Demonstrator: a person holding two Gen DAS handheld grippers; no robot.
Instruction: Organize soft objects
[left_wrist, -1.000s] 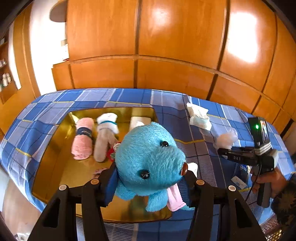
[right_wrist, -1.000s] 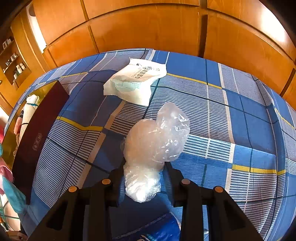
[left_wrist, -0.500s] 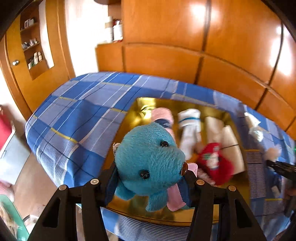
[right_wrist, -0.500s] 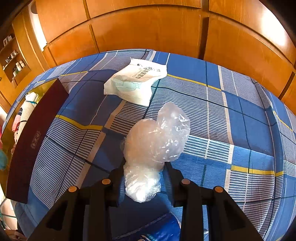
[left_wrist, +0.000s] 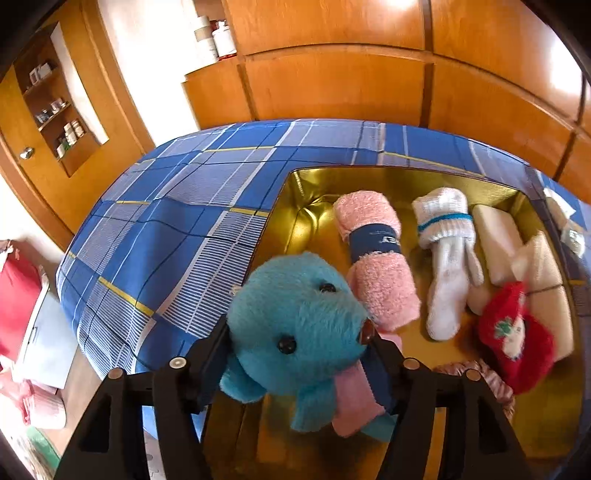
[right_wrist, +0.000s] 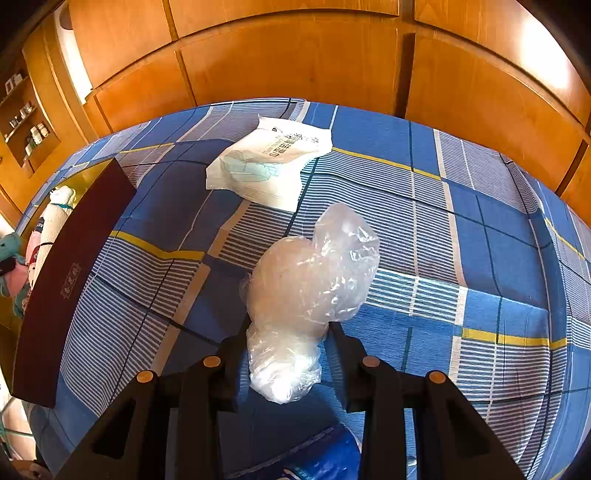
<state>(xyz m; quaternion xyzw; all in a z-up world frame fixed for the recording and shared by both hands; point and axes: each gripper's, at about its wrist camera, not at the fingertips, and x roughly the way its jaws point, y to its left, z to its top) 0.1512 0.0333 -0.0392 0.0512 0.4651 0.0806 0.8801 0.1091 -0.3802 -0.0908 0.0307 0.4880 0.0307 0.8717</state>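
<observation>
1. The left claw (left_wrist: 297, 354), over the near-left corner of the gold tray (left_wrist: 402, 173) on the bed, has just been opening around the blue plush bear (left_wrist: 295, 332), probably releasing it beside the pink rolled towel (left_wrist: 376, 258).
2. The right claw (right_wrist: 286, 360) is staying clamped on a clear plastic bag (right_wrist: 310, 280), waiting above the plaid bedsheet (right_wrist: 480, 221).

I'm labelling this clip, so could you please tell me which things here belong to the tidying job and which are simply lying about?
Job: fluffy blue plush bear between the left gripper fingers; crumpled clear plastic bag in the right gripper; gold-lined box; white printed packet.

Lying about: bottles on the wooden cabinet.
</observation>
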